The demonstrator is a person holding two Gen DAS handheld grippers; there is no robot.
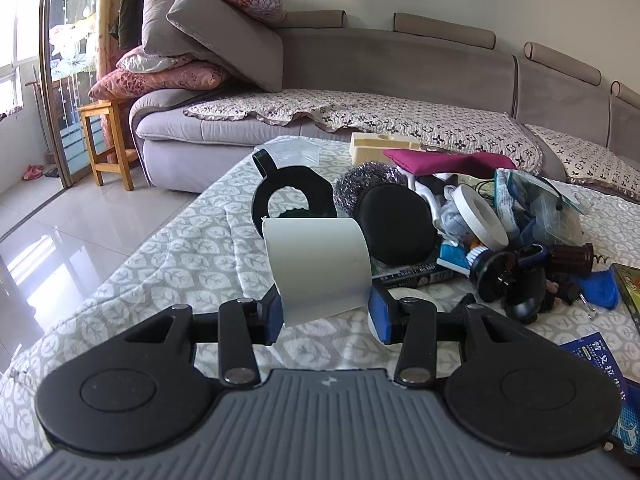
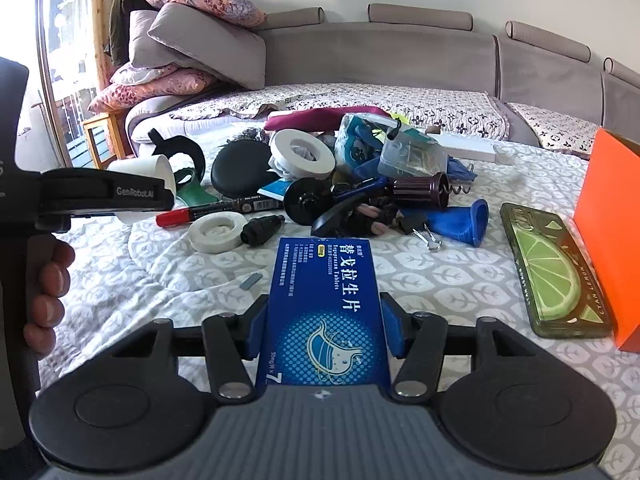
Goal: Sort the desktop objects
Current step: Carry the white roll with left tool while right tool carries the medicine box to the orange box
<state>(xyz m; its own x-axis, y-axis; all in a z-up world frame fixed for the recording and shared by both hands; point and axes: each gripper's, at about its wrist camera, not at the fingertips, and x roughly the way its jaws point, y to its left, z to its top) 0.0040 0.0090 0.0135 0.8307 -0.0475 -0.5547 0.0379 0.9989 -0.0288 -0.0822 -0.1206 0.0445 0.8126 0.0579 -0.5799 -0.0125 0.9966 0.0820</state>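
- A grey sectional sofa with stacked cushions stood behind a table under a leaf-patterned quilted cover.
- The left gripper was closed partway on a white paper cup, its blue pads pressing the cup's sides near the cover's left edge.
- The right gripper clamped a blue tablet box between its fingers, near the cover's front edge.
- Beyond the box lay a jumbled pile: a white tape roll, a red marker, a black round pouch and a corkscrew.
- A lime-print phone case lay near the right edge, just beside an orange box.
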